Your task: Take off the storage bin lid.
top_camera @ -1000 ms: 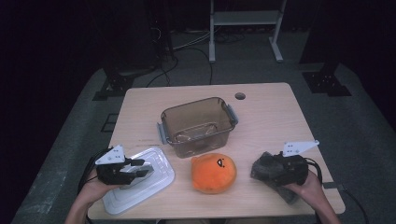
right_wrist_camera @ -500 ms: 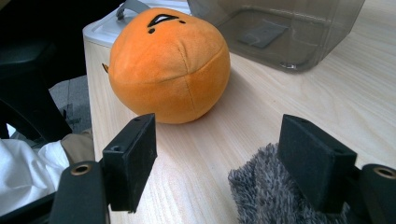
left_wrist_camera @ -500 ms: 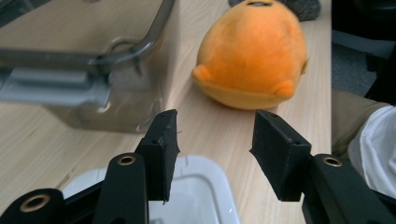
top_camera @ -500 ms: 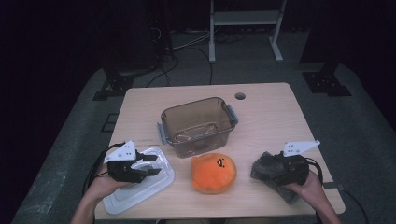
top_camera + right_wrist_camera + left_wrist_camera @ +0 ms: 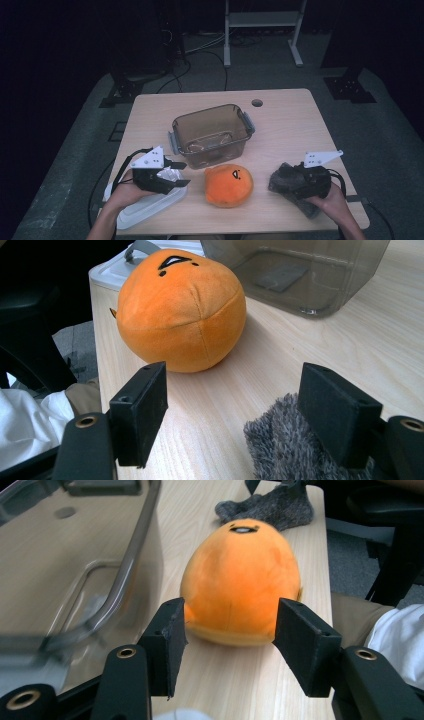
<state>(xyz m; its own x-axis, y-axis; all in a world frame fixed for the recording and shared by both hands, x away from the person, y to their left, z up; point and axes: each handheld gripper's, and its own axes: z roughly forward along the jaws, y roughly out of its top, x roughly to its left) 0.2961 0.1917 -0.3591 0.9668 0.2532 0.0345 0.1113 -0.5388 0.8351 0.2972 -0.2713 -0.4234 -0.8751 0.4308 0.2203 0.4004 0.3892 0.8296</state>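
An orange plush ball [image 5: 227,185] with a small face lies at the table's front middle. My left gripper [image 5: 182,174] hovers over a white lid [image 5: 142,209] to the left and points at the plush. Its jaws have just been opening and are open with nothing between them. In the left gripper view the plush [image 5: 240,580] lies just beyond the open jaws of that gripper [image 5: 231,625]. On the right, my right gripper [image 5: 300,184] rests open over a grey sock [image 5: 279,182]. The sock [image 5: 285,445] lies under one jaw, unpinched, in the right gripper view.
A clear brown container [image 5: 210,132] with side handles stands behind the plush at the table's centre, empty. The wooden table [image 5: 290,130] has a small round hole [image 5: 257,103] near its far edge. Cables and stand legs lie on the dark floor beyond.
My left gripper has moved right and up over the lid, toward the plush, and its jaws stand wider. The right gripper and the sock have not moved.
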